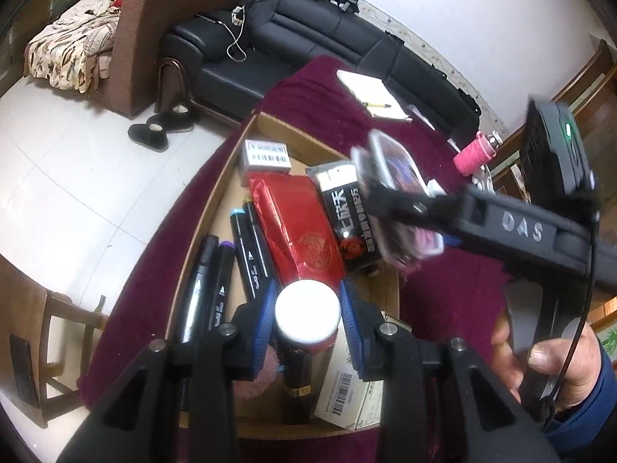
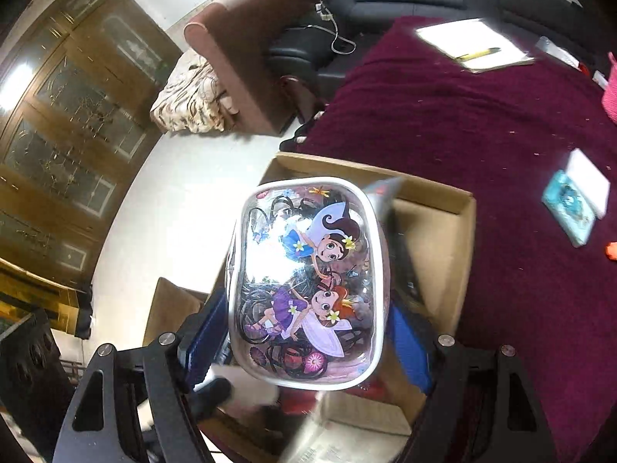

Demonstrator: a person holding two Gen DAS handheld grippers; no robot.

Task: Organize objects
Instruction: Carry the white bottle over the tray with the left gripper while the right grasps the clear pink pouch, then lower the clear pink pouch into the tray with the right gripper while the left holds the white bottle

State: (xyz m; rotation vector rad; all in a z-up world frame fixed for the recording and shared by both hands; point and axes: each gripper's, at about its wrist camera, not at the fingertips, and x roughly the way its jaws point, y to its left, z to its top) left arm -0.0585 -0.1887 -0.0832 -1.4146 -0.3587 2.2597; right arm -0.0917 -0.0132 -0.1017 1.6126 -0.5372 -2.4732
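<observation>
An open cardboard box [image 1: 216, 193] sits on the maroon tablecloth. It holds several markers [image 1: 246, 243], a red foil packet [image 1: 304, 231], a black packet [image 1: 347, 212] and a small white box [image 1: 268, 154]. My left gripper [image 1: 307, 320] is over the near end of the box, shut on a white-capped red container [image 1: 307, 310]. My right gripper [image 2: 308, 343] is shut on a clear pouch printed with cartoon fairies [image 2: 308, 277], above the box [image 2: 435, 189]. In the left wrist view the same pouch [image 1: 393, 196] hangs blurred over the box's right side.
A notepad with a pen [image 1: 372, 94] and a pink spool [image 1: 472, 152] lie farther back on the cloth. Two small card packs [image 2: 578, 200] lie to the right. A black sofa [image 1: 308, 38] and a brown armchair [image 1: 154, 19] stand beyond the table.
</observation>
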